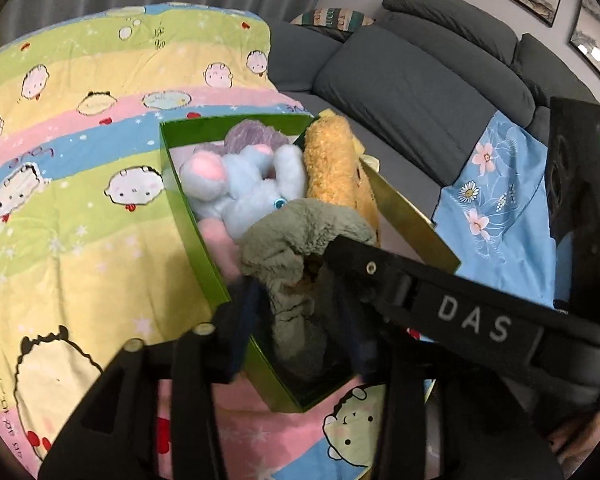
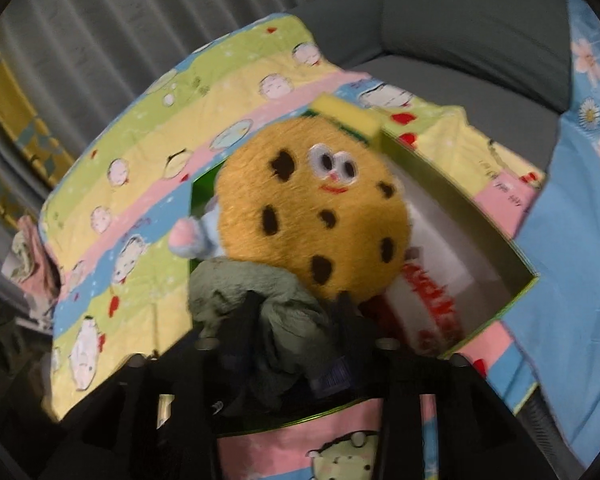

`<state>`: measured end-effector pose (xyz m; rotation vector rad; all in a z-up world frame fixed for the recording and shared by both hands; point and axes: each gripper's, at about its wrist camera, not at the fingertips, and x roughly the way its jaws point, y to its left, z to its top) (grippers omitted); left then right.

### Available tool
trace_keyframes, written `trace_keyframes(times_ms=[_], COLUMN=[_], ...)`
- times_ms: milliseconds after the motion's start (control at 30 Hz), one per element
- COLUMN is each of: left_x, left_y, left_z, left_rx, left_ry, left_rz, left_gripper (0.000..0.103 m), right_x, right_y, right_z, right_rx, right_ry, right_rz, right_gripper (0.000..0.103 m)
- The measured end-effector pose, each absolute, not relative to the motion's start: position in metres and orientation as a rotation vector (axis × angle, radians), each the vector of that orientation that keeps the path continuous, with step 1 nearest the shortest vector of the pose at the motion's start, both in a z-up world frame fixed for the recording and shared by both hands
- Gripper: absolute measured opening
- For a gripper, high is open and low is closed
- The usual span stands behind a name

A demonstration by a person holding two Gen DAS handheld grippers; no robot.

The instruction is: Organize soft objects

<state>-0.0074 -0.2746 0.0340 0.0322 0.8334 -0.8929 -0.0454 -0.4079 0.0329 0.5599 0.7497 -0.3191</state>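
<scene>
Release step: both the left gripper (image 1: 296, 320) and right gripper (image 2: 296, 320) have jaws parted around the grey-green plush (image 1: 296, 240), now lying in the green box (image 1: 188, 216) beside the cookie plush (image 2: 316, 208); next, probably lift clear without snagging it.

Black fingers (image 1: 340, 256), white "DAS" lettering, screws

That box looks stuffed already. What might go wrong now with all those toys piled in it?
The grey-green plush cloth lies heaped on top between the fingers of both the left gripper and right gripper, so it may snag and lift out as they pull away. The cookie plush stands on edge, rising above the green box rim, and may tip out. The yellow sponge sits at the rim and looks easily knocked off.
</scene>
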Motion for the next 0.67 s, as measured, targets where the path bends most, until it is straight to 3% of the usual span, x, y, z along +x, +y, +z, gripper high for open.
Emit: trace_keyframes(times_ms=[33,67,167,667], left_x=[-0.009,-0.012,-0.022,-0.028], left_y=[-0.273,-0.272,-0.268,-0.252], left_z=[0.037,0.040,0.053,0.063], left_rx=[0.029,0.030,0.064,0.071], left_ry=[0.821,0.806,0.737,0.730], left_rz=[-0.897,-0.889,-0.850,-0.765], left_gripper=[0.070,0.085,0.101,0.102], right_x=[-0.049,-0.052,-0.063,-0.069], right_y=[-0.409,-0.411,-0.413,-0.401], right_z=[0.036,0.039,0.048,0.063], right_rx=[0.562,0.570,0.590,0.487], right_ry=[0.730,0.710,0.654,0.635], right_rz=[-0.325,-0.316,-0.299,-0.390], right_gripper=[0.069,0.073,0.082,0.086])
